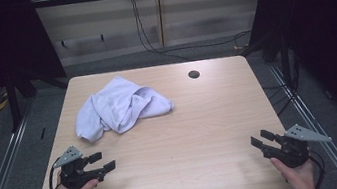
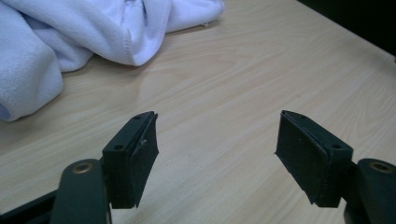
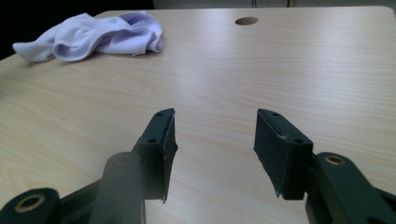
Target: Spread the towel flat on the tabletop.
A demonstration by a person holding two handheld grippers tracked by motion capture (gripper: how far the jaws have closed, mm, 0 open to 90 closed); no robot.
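One wooden desk (image 1: 188,137), bare between both sets of fingers. Crumpled white cloth (image 1: 118,109) lying just ahead of the left gripper (image 1: 102,162), fingers released, nothing between them. Right gripper (image 1: 260,140) well apart from the cloth, fingers spread too, holding nothing. Small round hole (image 1: 194,74) far ahead.

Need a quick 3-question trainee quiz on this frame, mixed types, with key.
1. True or false: the left gripper is shut on the white cloth.
2. Which gripper is nearer the cloth? A) left B) right
3. Fill in: the round hole in the table sits toward the ____ edge, away from the person.

Key: 1. False; its fingers are open above bare wood and hold nothing. 2. A. 3. far.
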